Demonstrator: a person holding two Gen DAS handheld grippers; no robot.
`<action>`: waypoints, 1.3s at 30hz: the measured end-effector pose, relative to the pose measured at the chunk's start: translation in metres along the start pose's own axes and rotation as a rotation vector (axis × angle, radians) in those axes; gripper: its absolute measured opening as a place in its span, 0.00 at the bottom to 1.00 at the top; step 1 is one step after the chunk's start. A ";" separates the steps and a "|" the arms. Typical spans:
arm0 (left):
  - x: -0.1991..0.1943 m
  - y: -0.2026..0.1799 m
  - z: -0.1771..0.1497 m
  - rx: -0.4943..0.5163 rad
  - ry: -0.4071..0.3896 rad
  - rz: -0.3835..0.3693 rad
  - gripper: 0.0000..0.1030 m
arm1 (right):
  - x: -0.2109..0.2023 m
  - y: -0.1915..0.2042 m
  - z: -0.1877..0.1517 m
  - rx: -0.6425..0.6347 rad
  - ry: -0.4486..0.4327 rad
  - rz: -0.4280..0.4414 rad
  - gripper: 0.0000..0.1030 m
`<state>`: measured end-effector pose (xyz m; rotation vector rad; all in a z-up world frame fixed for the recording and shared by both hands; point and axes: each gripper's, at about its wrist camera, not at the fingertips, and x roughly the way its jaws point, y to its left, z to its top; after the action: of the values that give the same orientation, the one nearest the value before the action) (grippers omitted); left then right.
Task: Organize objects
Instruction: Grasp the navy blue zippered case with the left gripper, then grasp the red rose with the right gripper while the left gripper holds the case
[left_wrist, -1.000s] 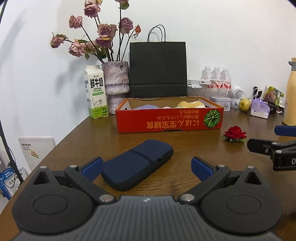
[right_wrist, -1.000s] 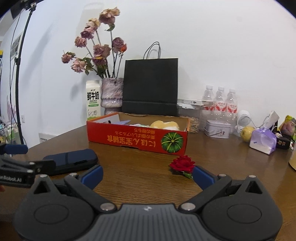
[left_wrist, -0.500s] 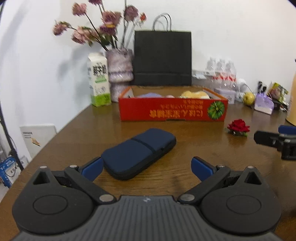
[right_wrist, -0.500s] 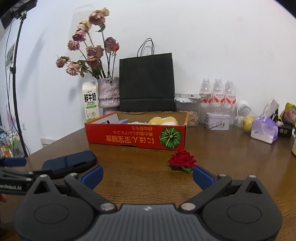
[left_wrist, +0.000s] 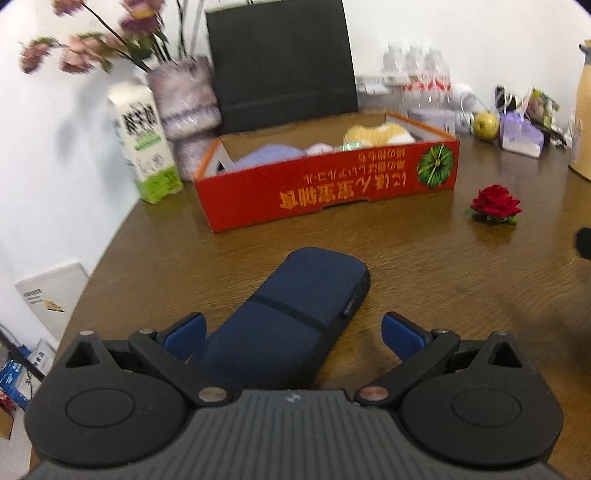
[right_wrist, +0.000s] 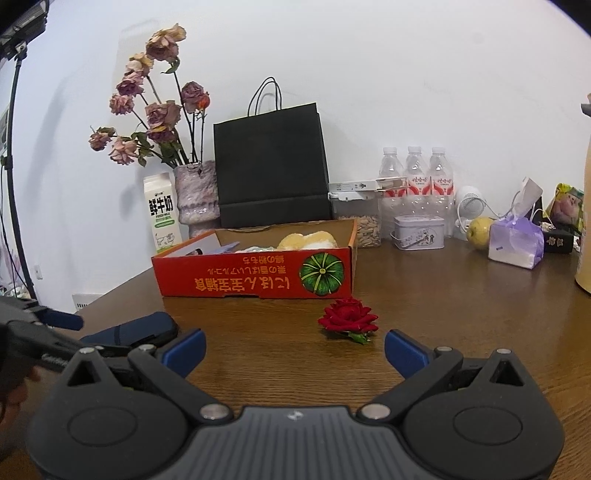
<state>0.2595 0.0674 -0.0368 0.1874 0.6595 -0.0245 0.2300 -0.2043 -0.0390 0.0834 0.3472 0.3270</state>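
Navy case between spread left gripper, mostly hidden rightward

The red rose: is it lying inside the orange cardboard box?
No, the red rose lies on the bare wooden table just in front of the orange cardboard box.

We see a navy case lying flat and closed on the wooden surface, angled toward a red box holding soft items. A red rose lies just before the box's pumpkin corner.
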 end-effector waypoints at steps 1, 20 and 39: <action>0.007 0.002 0.003 -0.001 0.016 -0.010 1.00 | 0.000 -0.001 0.000 0.006 -0.001 -0.005 1.00; 0.026 0.011 -0.005 -0.180 0.018 -0.062 0.75 | 0.008 -0.005 0.001 0.037 0.035 -0.012 1.00; -0.018 -0.058 -0.025 -0.256 0.050 0.006 1.00 | 0.006 -0.005 0.001 0.040 0.023 -0.016 1.00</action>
<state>0.2257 0.0142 -0.0546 -0.0567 0.7050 0.0702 0.2375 -0.2074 -0.0412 0.1161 0.3765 0.3056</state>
